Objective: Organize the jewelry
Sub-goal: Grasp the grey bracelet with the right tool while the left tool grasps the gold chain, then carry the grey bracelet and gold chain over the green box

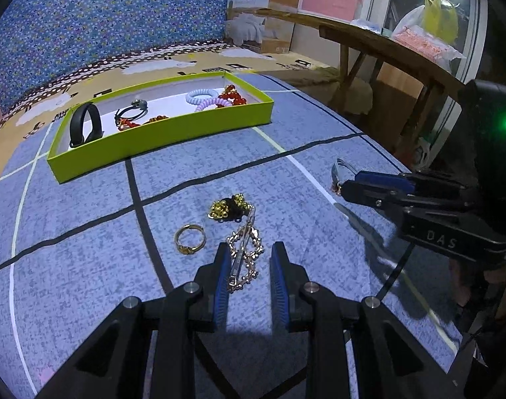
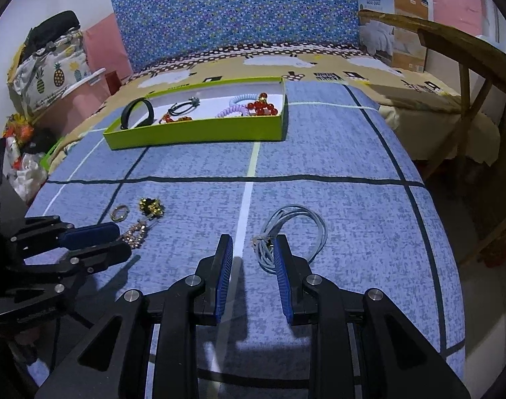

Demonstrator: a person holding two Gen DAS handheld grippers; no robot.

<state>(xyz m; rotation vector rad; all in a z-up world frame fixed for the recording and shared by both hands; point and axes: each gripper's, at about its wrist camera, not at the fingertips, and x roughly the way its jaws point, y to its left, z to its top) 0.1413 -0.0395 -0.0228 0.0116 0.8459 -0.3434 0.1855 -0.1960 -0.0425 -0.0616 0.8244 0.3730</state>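
My left gripper [image 1: 251, 252] is open and hangs low over the blue checked cloth. A gold chain bracelet [image 1: 246, 252] lies between its fingers, untouched by the pads. A gold ring [image 1: 189, 239] and a gold bead cluster [image 1: 228, 207] lie just ahead. My right gripper [image 2: 253, 246] is open too. A silver looped cord [image 2: 296, 232] lies by its right fingertip, its bundled end just inside the gap. The green box [image 2: 199, 133] at the far side holds a black band [image 2: 136, 113], red beads and spiral hair ties. Each gripper shows in the other's view: the right gripper [image 1: 351, 183], the left gripper [image 2: 123, 241].
A wooden bench [image 1: 386, 50] stands along the right edge of the cloth. A cardboard carton [image 2: 396, 23] sits at the back right. Bags [image 2: 50, 63] are piled at the back left. A blue flowered panel [image 2: 246, 10] closes the far side.
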